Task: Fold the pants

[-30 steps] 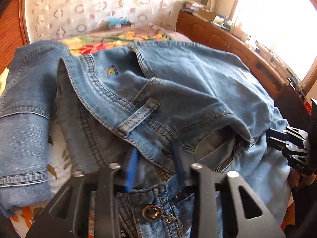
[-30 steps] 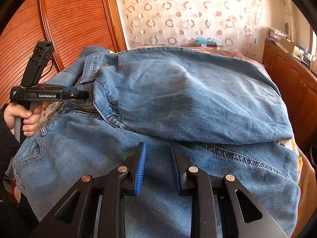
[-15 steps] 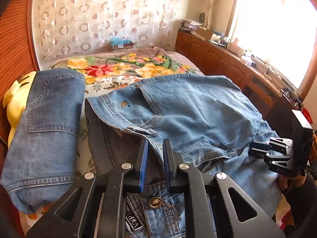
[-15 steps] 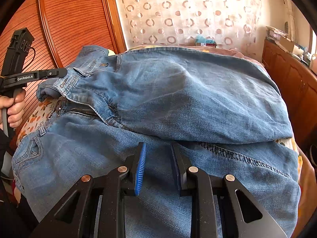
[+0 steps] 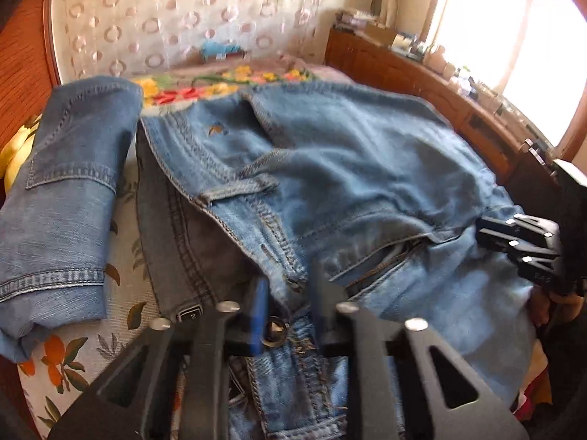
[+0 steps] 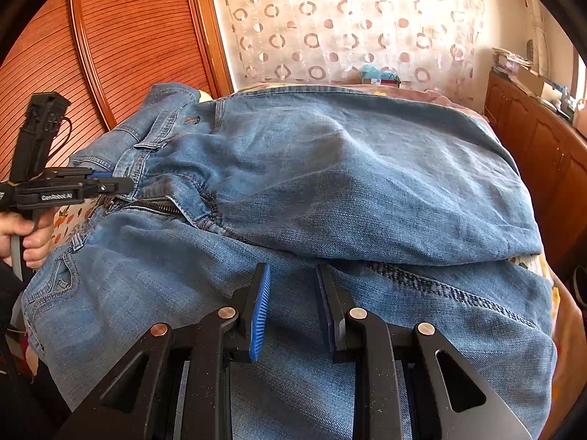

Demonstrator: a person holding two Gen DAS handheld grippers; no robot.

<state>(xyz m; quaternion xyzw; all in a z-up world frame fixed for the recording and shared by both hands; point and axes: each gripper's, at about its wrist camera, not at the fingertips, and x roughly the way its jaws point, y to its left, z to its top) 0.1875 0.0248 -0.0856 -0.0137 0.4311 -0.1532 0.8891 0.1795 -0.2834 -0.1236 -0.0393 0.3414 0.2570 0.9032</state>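
the jeans (image 6: 330, 190) lie spread across the bed (image 5: 110, 333), one half folded over the other, zipper and waist button showing at the near edge. the left claw (image 5: 286, 304) sits at the waistband by the fly, its pads narrowly apart with denim between them; the left wrist view is blurred, so a real pinch looks likely but i cannot tell for sure. the right claw (image 6: 293, 300) rests low over the lower leg panel, pads apart, nothing clamped, fabric simply lying under it. a second folded denim piece (image 5: 62, 201) lies beside the jeans on the floral bedspread.
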